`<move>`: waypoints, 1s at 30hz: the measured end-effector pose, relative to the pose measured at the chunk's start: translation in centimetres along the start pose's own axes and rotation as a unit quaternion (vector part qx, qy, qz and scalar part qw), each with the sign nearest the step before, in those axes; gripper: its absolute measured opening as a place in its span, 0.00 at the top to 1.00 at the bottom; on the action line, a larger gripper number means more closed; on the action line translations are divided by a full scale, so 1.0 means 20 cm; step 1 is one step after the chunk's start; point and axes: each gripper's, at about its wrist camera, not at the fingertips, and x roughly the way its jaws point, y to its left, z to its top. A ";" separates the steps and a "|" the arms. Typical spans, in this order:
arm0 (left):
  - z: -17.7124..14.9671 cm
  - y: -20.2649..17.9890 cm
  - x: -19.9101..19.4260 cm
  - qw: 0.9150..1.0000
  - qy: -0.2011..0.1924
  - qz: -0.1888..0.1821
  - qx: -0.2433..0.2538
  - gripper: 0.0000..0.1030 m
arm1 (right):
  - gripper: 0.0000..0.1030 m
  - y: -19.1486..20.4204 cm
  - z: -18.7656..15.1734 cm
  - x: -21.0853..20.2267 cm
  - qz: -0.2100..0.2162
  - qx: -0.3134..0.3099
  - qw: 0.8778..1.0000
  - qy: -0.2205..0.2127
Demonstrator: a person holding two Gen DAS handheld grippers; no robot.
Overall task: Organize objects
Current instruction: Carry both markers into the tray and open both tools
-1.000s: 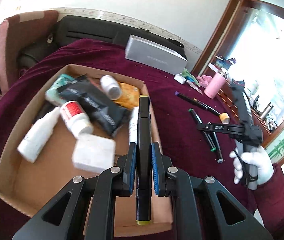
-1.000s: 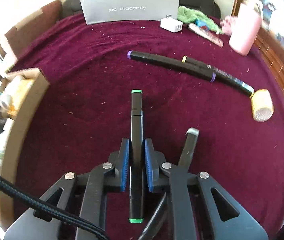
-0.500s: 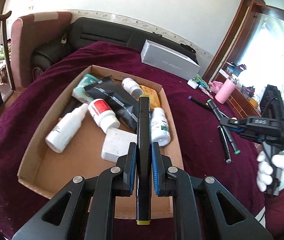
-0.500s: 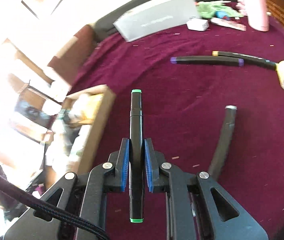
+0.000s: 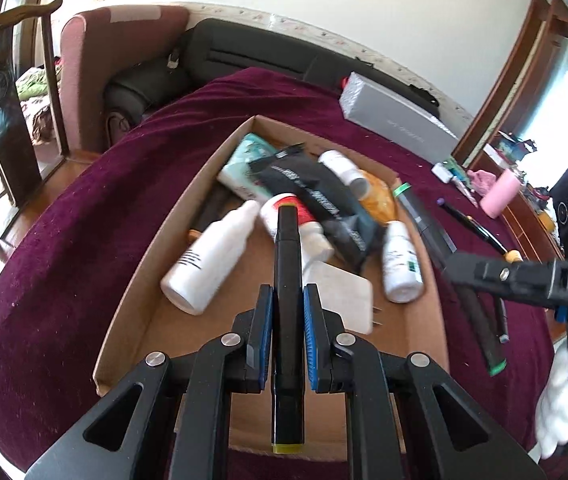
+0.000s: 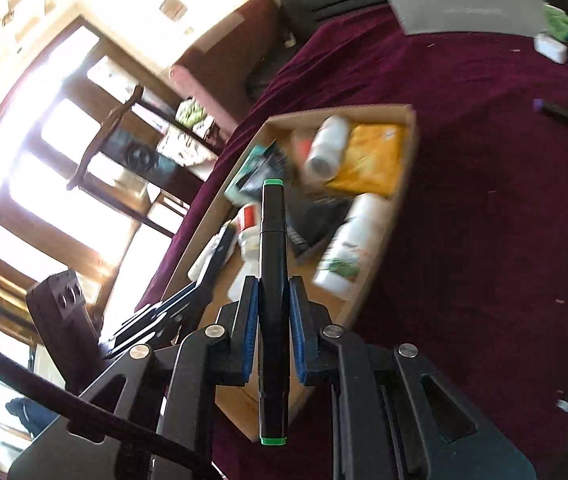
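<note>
My left gripper is shut on a black marker with yellow ends, held above a shallow cardboard box on the maroon cloth. The box holds white bottles, a black pouch, an orange packet and a white charger. My right gripper is shut on a black marker with green ends, above the box's right side; it also shows in the left wrist view. More markers lie on the cloth right of the box.
A long grey carton lies at the far side of the cloth, with a white plug and a pink bottle to its right. A black sofa and an armchair stand behind. A window is at the left.
Both grippers have risen and moved towards the box. My right gripper has swung left from the loose markers to above the box's right edge, carrying the green-ended marker.
</note>
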 end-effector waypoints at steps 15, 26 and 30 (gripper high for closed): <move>0.00 0.08 0.04 0.999 0.002 -0.027 -0.017 0.88 | 0.86 0.12 -0.02 0.33 -0.118 -0.067 0.990 0.025; 0.01 0.01 -0.07 0.999 -0.037 0.011 -0.004 0.54 | 0.63 0.13 -0.05 0.21 -0.151 -0.079 0.985 -0.012; 0.01 -0.03 -0.11 0.998 -0.049 0.028 0.012 0.54 | 0.57 0.13 -0.07 0.16 -0.150 -0.076 0.986 -0.021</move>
